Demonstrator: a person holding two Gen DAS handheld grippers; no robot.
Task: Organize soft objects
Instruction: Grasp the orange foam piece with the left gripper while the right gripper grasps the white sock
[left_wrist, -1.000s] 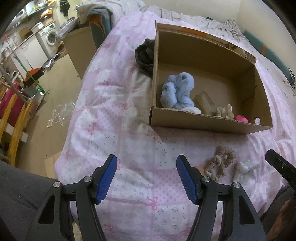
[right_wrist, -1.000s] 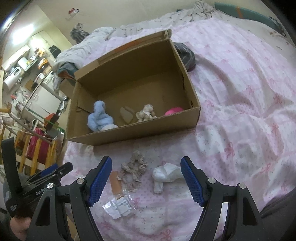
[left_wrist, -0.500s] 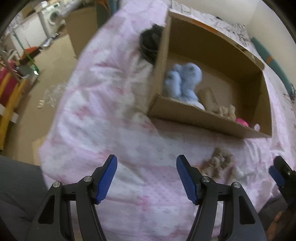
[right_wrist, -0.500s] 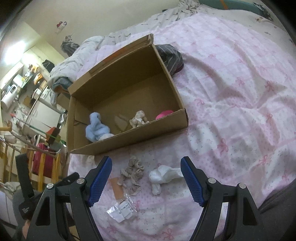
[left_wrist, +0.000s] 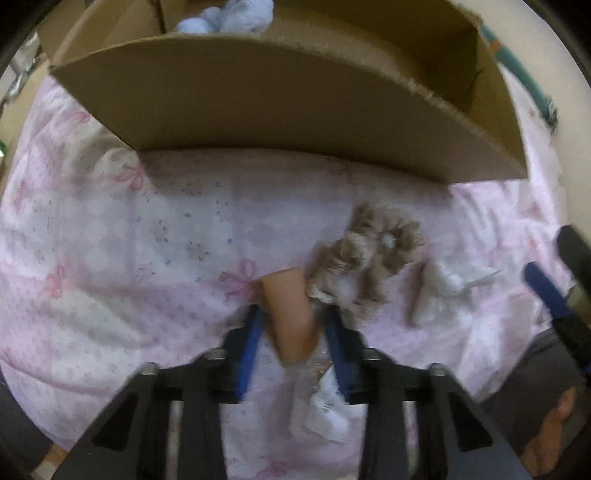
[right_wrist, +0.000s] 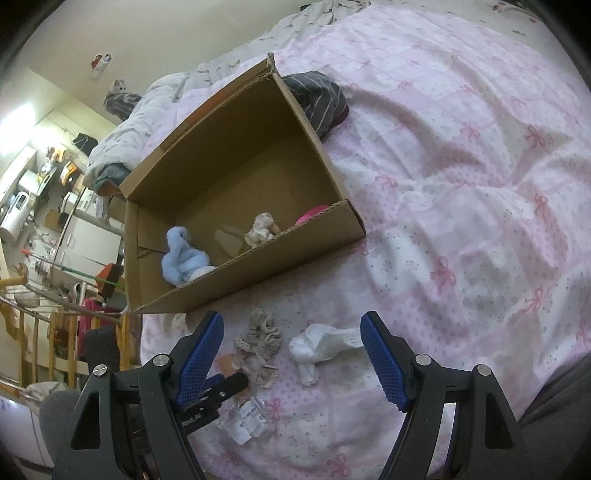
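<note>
Our left claw (left_wrist: 291, 325) had just been closing around the tan pad (left_wrist: 290, 314) on the bed (left_wrist: 110, 240), near its front edge. Whether its pads pressed it, we could not tell. Our right claw (right_wrist: 291, 354) stood open above the white sock (right_wrist: 321, 347).

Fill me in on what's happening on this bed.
A person is sorting soft items into the cardboard box. The left hand-held gripper has just been closing around a tan strip on the pink quilt. The right hand-held gripper hovers open over the white sock, beside a beige scrunchie.
</note>
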